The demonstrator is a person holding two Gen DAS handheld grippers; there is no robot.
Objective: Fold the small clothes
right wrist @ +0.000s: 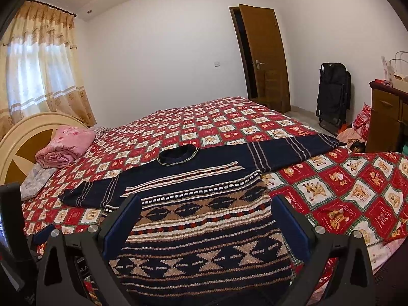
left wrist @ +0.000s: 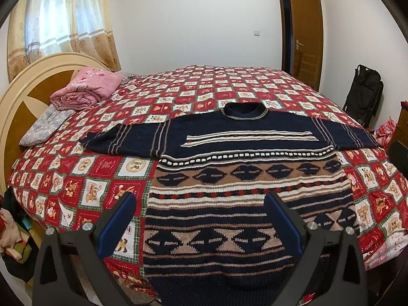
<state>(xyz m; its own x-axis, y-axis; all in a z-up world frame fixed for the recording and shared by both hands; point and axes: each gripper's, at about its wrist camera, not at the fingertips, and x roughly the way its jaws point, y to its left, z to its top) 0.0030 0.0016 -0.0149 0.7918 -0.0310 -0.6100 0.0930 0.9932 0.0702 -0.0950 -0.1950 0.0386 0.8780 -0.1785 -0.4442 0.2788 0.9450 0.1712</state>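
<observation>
A navy knitted sweater with tan, white and red patterned bands lies flat, front up, on the bed, collar away from me and both sleeves spread out sideways. It also shows in the right wrist view. My left gripper is open and empty above the sweater's lower body, near its left side. My right gripper is open and empty above the lower body, toward its right side. Neither gripper touches the cloth.
The bed has a red checked cartoon bedspread. A folded pink blanket and a pillow lie by the headboard. A black folded chair, a wooden cabinet and a door stand at the right.
</observation>
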